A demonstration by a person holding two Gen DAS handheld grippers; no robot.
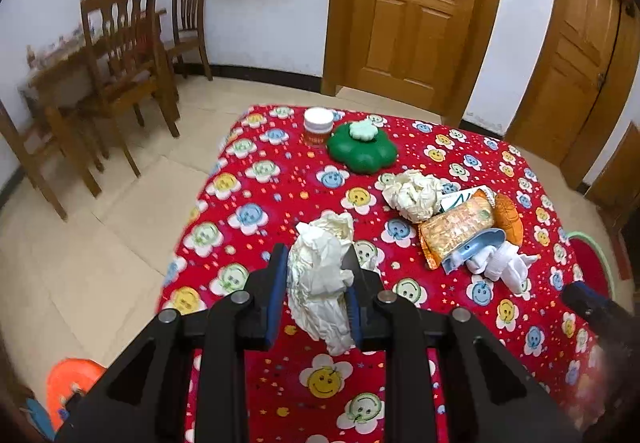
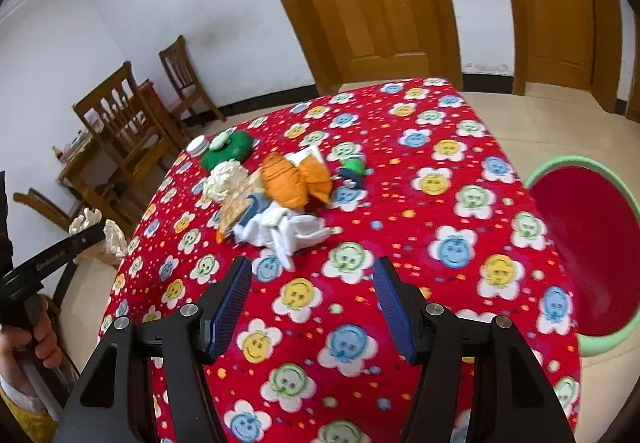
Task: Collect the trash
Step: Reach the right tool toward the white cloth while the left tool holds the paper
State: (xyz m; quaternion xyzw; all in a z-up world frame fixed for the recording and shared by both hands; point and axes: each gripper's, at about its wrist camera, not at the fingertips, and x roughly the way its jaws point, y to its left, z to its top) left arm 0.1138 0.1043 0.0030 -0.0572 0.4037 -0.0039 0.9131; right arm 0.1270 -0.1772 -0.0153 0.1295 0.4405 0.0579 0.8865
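**Paper wad in hand, bin waiting**

Your left gripper clenches a crumpled cream paper wad above the red flower-print tablecloth. Keep the squeeze steady and carry it clear. Your right gripper hangs spread and empty. Ahead, another cream paper ball, an orange wrapper and white cloth crowd the route to the red, green-rimmed bin.

Bench draped in red smiley-flower cloth. Green flower-shaped container at its far edge; white-lidded jar just beside it. Wooden chairs and dining table well beyond bench, against the wall. Two wooden doors behind.
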